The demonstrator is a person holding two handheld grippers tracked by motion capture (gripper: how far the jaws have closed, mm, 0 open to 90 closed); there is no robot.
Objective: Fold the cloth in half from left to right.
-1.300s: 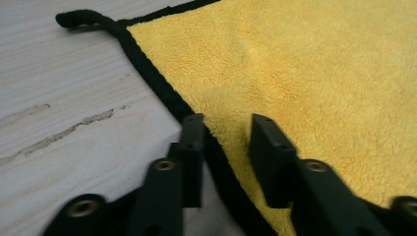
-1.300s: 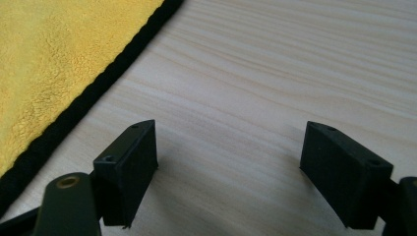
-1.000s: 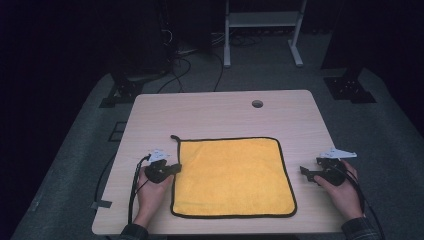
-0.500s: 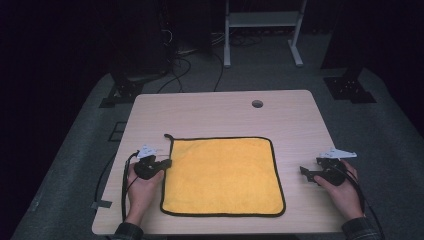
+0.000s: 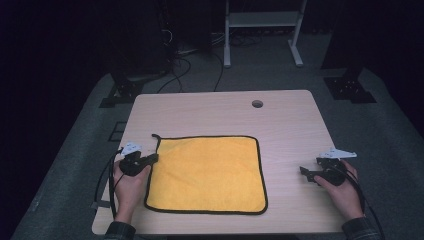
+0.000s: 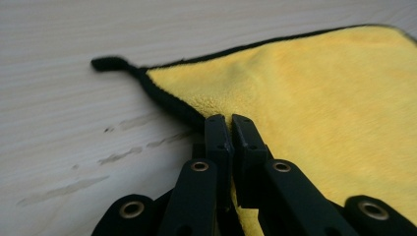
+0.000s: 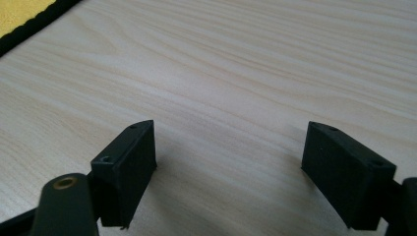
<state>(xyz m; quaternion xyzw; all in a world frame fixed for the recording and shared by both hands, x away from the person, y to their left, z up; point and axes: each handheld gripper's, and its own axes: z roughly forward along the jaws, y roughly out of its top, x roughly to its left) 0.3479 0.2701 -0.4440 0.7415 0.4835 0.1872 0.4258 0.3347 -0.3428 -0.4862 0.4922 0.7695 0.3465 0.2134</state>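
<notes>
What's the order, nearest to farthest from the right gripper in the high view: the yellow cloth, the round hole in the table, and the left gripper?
From the right gripper:
1. Yellow cloth, just to its left, mid-table.
2. Round hole, far side of the table.
3. Left gripper, clamped on the cloth's left edge.

Pale wooden table under a flat yellow cloth, black-edged.

Cloth edge between the fingers — hidden
</notes>
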